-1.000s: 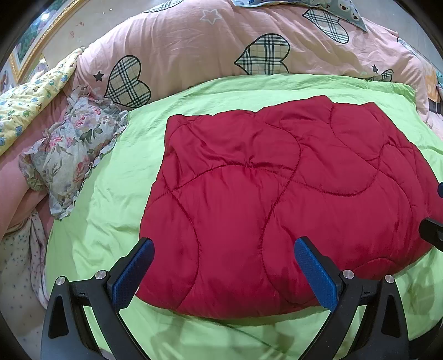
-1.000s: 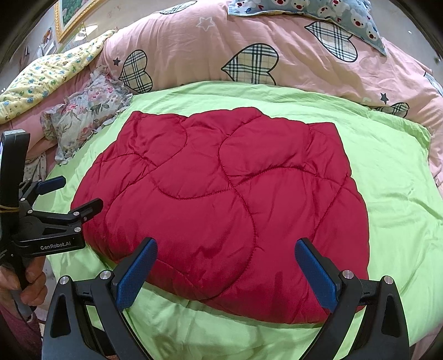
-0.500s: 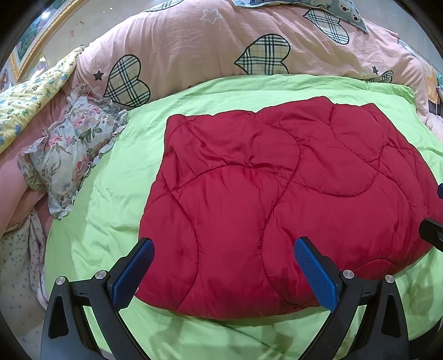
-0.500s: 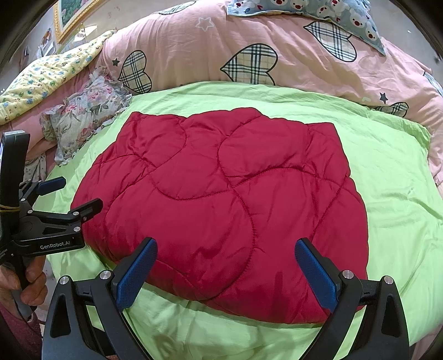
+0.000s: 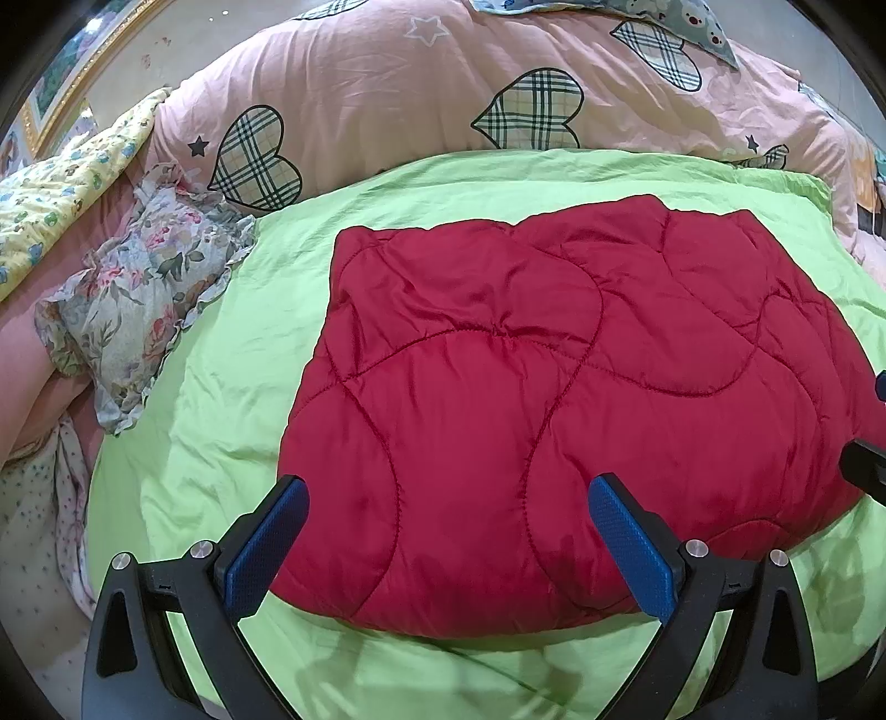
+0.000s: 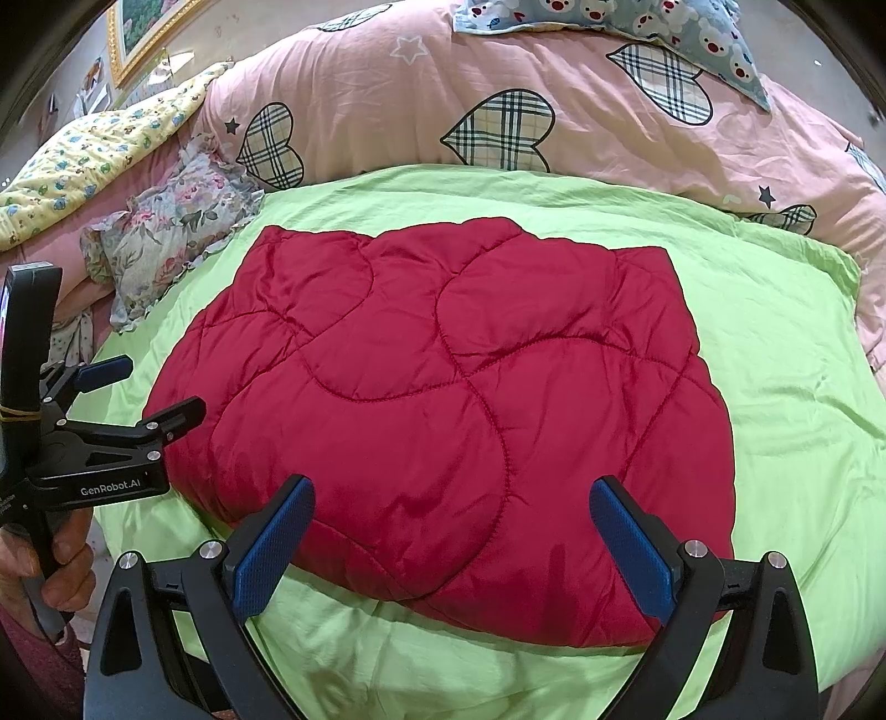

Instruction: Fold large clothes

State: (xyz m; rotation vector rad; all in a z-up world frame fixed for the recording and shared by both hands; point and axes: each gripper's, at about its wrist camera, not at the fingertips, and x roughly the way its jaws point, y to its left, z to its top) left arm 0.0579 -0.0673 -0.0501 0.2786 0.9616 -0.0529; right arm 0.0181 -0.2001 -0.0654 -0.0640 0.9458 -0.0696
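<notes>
A red quilted garment (image 5: 554, 399) lies folded into a thick, roughly square pad on the green bedspread (image 5: 232, 354); it also shows in the right wrist view (image 6: 443, 410). My left gripper (image 5: 446, 498) is open and empty, hovering over the garment's near left edge. My right gripper (image 6: 451, 498) is open and empty, hovering over the near right edge. The left gripper also shows at the left of the right wrist view (image 6: 144, 393), open beside the garment's left side.
A pink duvet with plaid hearts (image 6: 498, 99) is piled along the back. A floral ruffled pillow (image 5: 138, 299) lies left of the garment. A yellow patterned quilt (image 6: 94, 160) lies at far left. A blue bear-print pillow (image 6: 637, 27) sits on top at the back.
</notes>
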